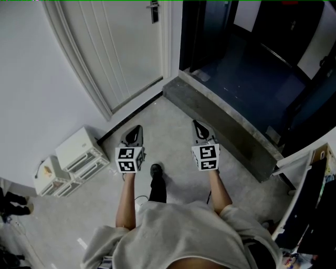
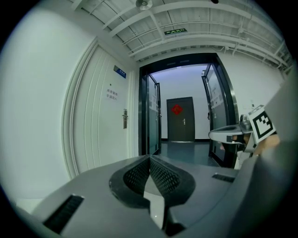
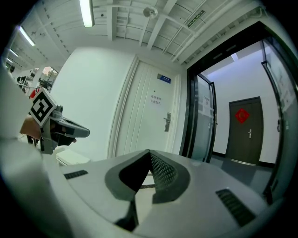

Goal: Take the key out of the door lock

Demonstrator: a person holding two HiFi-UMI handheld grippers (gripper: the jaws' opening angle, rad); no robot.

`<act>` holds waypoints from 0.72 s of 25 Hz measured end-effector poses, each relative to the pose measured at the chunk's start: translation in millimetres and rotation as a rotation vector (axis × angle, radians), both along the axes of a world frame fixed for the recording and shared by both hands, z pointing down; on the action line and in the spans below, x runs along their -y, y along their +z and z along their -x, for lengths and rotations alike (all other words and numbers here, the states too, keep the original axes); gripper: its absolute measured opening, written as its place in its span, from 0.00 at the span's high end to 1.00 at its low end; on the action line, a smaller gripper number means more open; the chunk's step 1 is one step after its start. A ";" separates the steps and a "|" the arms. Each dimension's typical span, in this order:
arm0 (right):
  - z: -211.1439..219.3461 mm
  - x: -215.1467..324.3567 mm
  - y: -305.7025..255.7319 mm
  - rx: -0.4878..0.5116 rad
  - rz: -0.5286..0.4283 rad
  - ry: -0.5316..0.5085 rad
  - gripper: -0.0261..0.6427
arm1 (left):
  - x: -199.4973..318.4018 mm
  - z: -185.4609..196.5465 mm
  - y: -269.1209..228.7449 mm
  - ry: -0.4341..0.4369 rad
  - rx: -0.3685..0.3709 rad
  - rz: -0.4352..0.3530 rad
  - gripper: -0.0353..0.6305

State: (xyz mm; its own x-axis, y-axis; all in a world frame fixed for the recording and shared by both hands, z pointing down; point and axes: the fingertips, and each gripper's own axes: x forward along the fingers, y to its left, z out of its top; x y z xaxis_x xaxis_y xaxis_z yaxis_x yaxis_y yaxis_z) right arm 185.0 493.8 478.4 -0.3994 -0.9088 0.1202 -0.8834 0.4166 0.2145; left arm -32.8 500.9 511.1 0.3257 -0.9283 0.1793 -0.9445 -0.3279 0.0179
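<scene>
A white door point(image 1: 131, 47) stands closed ahead on the left, with a metal lock handle point(image 1: 154, 10) near its right edge. The same lock handle point(image 2: 125, 119) shows small in the left gripper view, and the lock handle point(image 3: 167, 122) shows in the right gripper view too. A key is too small to make out. My left gripper point(image 1: 137, 127) and right gripper point(image 1: 196, 122) are held side by side, well short of the door. Both point roughly level toward it. The left gripper point(image 2: 149, 158) is shut with nothing in it, and so is the right gripper point(image 3: 149, 152).
Low white units point(image 1: 79, 155) stand against the left wall. A grey concrete threshold point(image 1: 220, 123) runs diagonally on the right, with a dark corridor behind it. Black-framed glass doors flank that opening, and a dark door with a red ornament point(image 2: 179, 118) ends the corridor. A shoe point(image 1: 156, 169) shows below.
</scene>
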 end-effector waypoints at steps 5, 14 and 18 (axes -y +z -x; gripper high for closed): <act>27.5 64.3 1.5 -0.015 0.003 -0.001 0.93 | 65.3 24.6 5.6 0.006 -0.015 0.005 0.92; 74.0 195.2 -16.9 -0.031 0.004 0.023 0.93 | 200.9 62.9 -8.7 0.048 -0.025 0.006 0.92; 90.0 250.9 -27.8 -0.035 -0.011 0.040 0.93 | 259.1 80.4 -16.5 0.062 -0.022 -0.002 0.92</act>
State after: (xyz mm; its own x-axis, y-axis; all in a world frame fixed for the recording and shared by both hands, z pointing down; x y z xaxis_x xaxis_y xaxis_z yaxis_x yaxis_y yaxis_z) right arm 95.0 243.0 450.6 -0.3585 -0.9254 0.1230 -0.8911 0.3785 0.2502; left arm -113.2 241.8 494.6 0.3863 -0.9066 0.1697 -0.9218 -0.3858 0.0377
